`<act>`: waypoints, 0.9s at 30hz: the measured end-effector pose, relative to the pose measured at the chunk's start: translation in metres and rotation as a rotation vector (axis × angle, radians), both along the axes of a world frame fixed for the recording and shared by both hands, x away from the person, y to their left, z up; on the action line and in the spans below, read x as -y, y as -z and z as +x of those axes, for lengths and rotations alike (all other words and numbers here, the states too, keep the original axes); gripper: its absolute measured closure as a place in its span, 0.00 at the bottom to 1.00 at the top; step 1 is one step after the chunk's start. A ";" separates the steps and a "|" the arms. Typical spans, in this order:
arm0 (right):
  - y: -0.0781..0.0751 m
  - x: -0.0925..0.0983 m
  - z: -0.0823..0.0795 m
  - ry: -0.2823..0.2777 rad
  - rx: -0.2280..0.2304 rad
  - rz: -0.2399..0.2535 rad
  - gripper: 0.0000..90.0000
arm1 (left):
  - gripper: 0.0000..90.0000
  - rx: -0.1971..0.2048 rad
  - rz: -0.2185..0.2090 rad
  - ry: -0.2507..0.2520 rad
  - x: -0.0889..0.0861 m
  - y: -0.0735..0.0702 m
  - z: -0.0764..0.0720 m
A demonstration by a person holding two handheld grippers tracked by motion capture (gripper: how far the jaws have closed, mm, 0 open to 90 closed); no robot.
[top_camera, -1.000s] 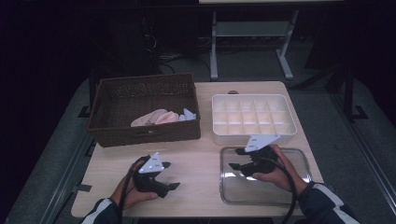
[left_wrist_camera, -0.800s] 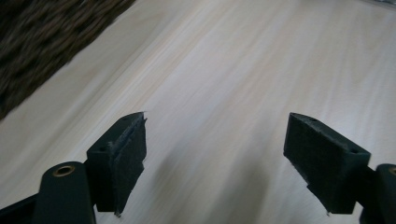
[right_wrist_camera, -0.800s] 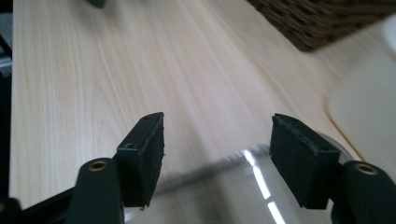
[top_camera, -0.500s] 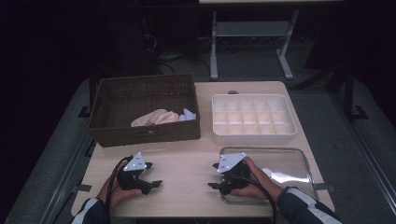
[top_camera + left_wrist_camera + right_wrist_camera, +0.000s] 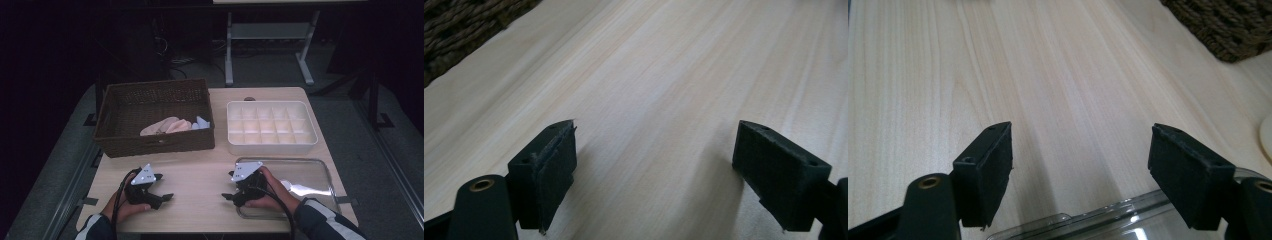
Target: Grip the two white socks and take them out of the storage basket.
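Clear, shallow rectangular plastic lid (image 5: 300, 182) with rounded corners, lying flat at the near right corner of the pale wooden table (image 5: 200, 175), just in front of the white compartmented plastic box (image 5: 270, 128); its left edge (image 5: 1088, 220) lies under a gripper.

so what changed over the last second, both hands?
Both hands drew back toward the table's near edge and sank. The right gripper, earlier over the clear lid, now rests at its left end; its jaws have just been opening, nothing between them. The left gripper sits open on bare table. Wicker basket, divided white tray and lid stayed put.
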State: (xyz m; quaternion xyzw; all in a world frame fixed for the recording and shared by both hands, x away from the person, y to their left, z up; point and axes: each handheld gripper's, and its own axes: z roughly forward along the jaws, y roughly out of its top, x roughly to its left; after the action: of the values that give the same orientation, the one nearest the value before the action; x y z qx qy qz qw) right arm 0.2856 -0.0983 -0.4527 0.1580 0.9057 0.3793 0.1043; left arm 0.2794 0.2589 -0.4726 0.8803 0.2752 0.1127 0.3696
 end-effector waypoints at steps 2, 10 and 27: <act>-0.002 0.001 0.001 0.007 -0.002 0.017 0.28 | 0.19 -0.006 0.009 -0.004 0.001 -0.001 0.000; -0.003 0.009 0.000 0.021 -0.013 0.027 0.30 | 0.25 -0.005 0.032 0.054 0.010 -0.013 0.006; -0.001 0.015 -0.007 0.040 0.005 0.026 0.31 | 0.33 0.217 -0.053 0.076 0.012 -0.123 0.046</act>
State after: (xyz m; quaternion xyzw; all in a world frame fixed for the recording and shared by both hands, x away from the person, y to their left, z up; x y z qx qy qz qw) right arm 0.2790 -0.1135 -0.4515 0.1767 0.8971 0.3892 0.1122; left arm 0.3250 0.2471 -0.3499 0.8627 0.2028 0.1858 0.4245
